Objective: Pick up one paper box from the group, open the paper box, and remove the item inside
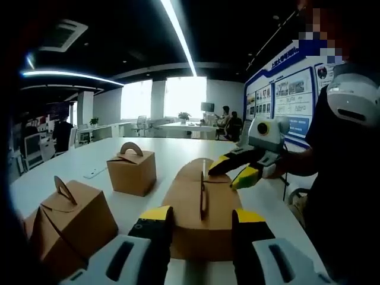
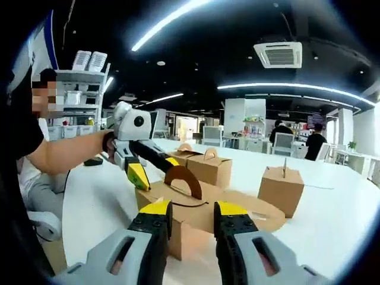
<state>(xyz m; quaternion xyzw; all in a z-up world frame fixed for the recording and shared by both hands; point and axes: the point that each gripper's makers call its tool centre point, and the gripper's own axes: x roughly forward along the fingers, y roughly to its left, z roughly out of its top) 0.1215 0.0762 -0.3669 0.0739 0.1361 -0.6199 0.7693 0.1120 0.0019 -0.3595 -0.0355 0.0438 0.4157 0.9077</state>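
Observation:
An opened brown paper box (image 1: 205,208) (image 2: 196,208) is held above the white table (image 1: 172,148) (image 2: 332,219), its top flaps spread and a curved handle flap (image 2: 184,178) standing up. My left gripper (image 1: 203,217) (image 2: 148,169) is shut on the box's near side, one jaw on each side of it. My right gripper (image 1: 234,172) (image 2: 193,211) comes in from the right and is shut on the box's far flap by the thin handle (image 1: 203,178). The inside of the box is hidden.
Two closed boxes (image 1: 132,169) (image 1: 71,219) stand on the table to my left; others (image 2: 208,166) (image 2: 282,187) stand beyond the held one. The person's arm (image 2: 65,151) and body are close by. Several people sit at far desks (image 1: 228,122).

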